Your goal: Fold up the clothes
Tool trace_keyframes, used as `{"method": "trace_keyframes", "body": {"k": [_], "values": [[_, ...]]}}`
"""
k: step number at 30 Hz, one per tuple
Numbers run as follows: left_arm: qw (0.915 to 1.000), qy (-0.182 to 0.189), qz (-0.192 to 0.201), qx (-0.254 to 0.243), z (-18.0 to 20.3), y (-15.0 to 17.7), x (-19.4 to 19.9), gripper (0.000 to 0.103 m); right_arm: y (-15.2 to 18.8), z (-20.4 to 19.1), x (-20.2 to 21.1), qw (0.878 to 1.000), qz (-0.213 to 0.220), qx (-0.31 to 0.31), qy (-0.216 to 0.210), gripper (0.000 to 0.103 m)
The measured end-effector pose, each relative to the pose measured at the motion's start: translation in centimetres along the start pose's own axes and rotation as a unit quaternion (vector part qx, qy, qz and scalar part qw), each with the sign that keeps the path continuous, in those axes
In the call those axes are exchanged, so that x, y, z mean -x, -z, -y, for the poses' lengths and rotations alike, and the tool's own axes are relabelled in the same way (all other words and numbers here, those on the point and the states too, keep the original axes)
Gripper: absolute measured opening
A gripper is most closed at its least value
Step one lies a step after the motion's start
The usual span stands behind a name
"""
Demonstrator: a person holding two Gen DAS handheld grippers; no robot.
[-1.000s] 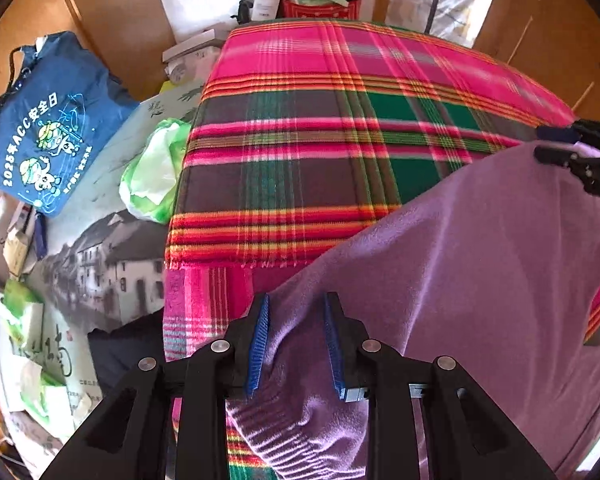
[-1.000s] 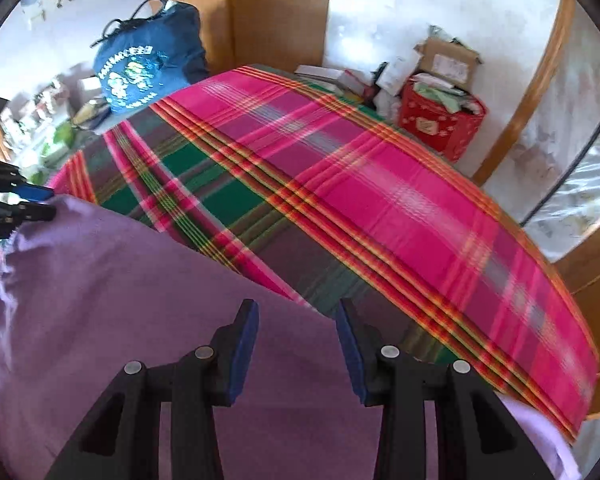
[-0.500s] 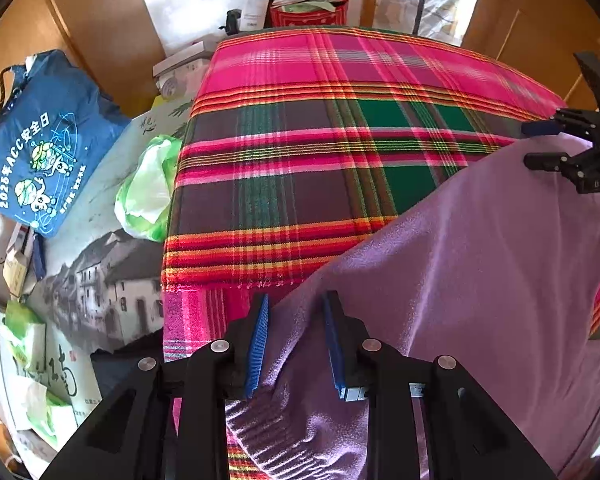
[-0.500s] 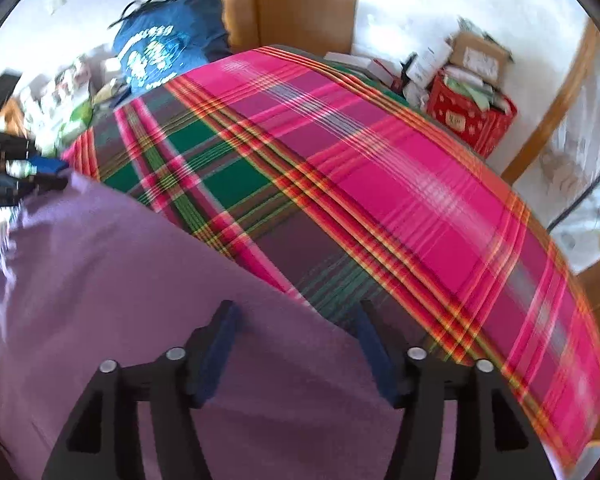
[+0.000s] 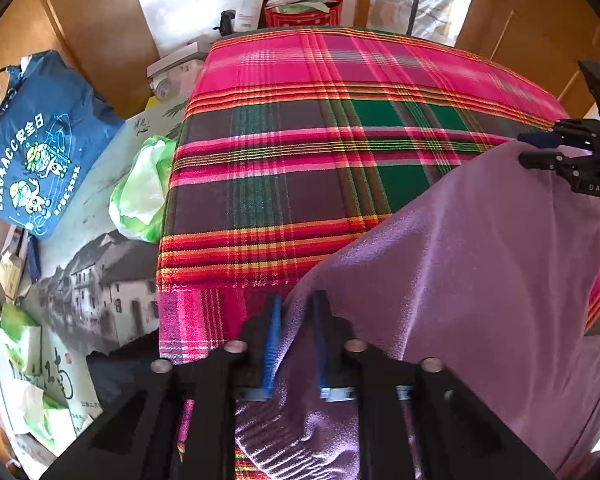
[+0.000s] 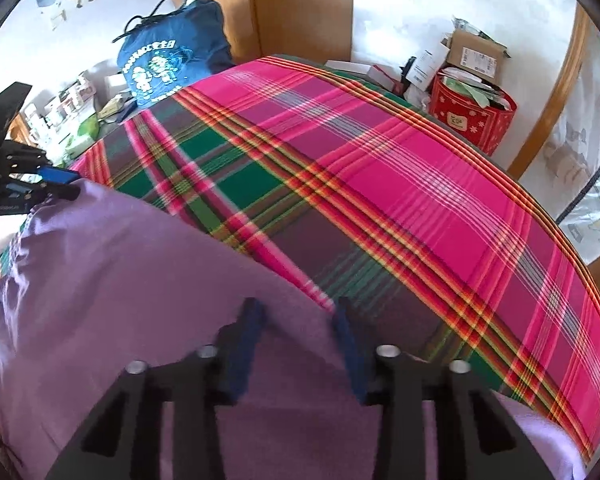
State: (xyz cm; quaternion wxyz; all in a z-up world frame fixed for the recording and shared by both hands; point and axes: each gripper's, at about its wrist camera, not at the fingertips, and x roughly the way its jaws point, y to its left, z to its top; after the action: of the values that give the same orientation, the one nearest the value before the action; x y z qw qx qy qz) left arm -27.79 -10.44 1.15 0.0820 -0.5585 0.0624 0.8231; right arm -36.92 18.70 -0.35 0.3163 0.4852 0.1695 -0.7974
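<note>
Purple knit garment (image 5: 480,264), soft and matte with a ribbed hem bunched near the left claw (image 5: 296,336), lies on a bed under a pink, green and red plaid blanket (image 5: 300,152). Left claw: jaws closing, blue pads pinching a raised fold of the cloth at its near corner. Right claw (image 6: 296,344): jaws closing, the garment's edge between the pads, contact unclear through blur. Between both claws the fabric stretches smooth. A blue bag (image 5: 32,140) sits well beyond the left claw, off the bed.
</note>
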Motion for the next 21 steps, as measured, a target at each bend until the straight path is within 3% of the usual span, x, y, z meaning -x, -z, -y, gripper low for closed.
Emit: {"method": "trace_keyframes", "body": {"k": [2,11,21], "values": [[1.0,-0.006,0.001,-0.001,0.1,0.0,0.0,0.006,0.1,-0.3,0.1,1.0,-0.001,-0.002,-0.008,0.009],[0.9994,-0.019,0.023,0.014,0.2,0.3,0.5,0.005,1.5,-2.9,2.0,0.999,0.015,0.011,0.041,0.005],[0.9974,-0.027,0.064,0.019,0.6,1.1,3.2,0.005,2.5,-5.2,7.0,0.995,0.066,-0.013,0.075,0.005]]}}
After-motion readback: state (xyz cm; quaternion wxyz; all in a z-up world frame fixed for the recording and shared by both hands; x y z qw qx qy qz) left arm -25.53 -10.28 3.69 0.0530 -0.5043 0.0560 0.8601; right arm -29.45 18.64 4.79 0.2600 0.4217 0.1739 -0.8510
